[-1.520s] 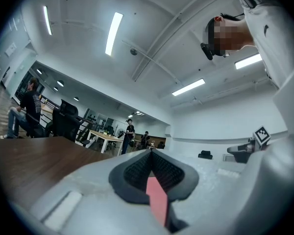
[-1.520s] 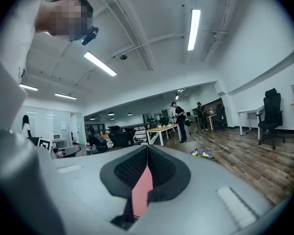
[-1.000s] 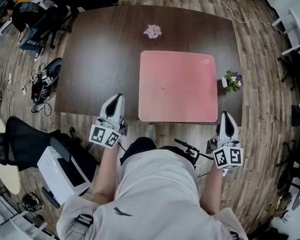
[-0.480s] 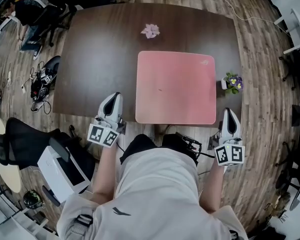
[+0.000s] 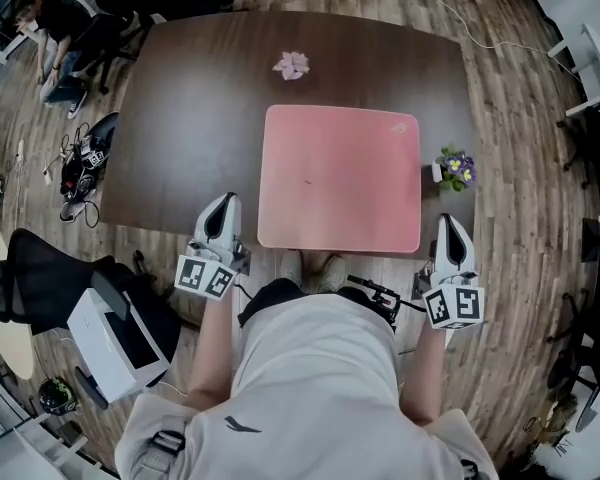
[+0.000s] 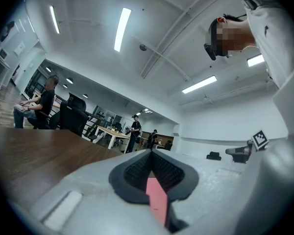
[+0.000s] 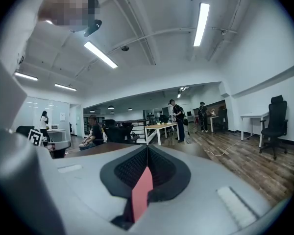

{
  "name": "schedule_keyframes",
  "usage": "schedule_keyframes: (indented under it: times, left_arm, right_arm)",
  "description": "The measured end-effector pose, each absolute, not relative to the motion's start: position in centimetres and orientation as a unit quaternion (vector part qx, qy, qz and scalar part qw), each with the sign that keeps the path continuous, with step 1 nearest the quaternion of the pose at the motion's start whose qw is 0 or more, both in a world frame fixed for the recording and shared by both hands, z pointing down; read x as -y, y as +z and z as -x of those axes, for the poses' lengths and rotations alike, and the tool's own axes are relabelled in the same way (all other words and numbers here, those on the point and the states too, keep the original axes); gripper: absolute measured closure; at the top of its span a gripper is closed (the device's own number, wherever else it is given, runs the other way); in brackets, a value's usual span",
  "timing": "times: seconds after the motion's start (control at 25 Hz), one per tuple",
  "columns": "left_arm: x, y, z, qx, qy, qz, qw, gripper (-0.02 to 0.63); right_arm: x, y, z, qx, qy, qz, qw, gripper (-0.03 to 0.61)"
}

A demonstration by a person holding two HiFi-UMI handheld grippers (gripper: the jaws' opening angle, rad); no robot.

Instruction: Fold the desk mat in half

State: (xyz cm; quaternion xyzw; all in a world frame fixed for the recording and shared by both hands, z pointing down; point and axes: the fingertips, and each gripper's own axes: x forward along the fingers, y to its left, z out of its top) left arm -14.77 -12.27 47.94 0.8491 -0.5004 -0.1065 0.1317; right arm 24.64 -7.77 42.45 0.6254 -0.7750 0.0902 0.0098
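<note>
Since the mat (image 5: 338, 178) lies flat at the near edge of the bench (image 5: 180, 118), with left claw (image 5: 224, 202) and right claw (image 5: 450, 220) closed tight, empty, just outside its corners, the person should open both and pinch corners evenly

The desk mat (image 5: 340, 178) looks like smooth, matt cloth. The table (image 5: 200, 108) is dark wood with a dull sheen, the floor (image 5: 520, 168) paler, grained planks.
</note>
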Motion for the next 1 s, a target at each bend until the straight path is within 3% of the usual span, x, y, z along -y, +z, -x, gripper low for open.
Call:
schedule_keyframes:
  times: [0.64, 1.0]
  left_arm:
    - [12.5, 48.2, 14.3, 0.512, -0.107, -0.842, 0.135, 0.611]
    - [13.9, 48.4, 14.1, 0.508, -0.099, -0.845, 0.133, 0.611]
  right_arm:
    - [9.0, 47.5, -26.0, 0.776, 0.125, -0.617, 0.044, 0.572]
    - [12.0, 57.2, -27.6, 0.762, 0.166, -0.613, 0.130, 0.572]
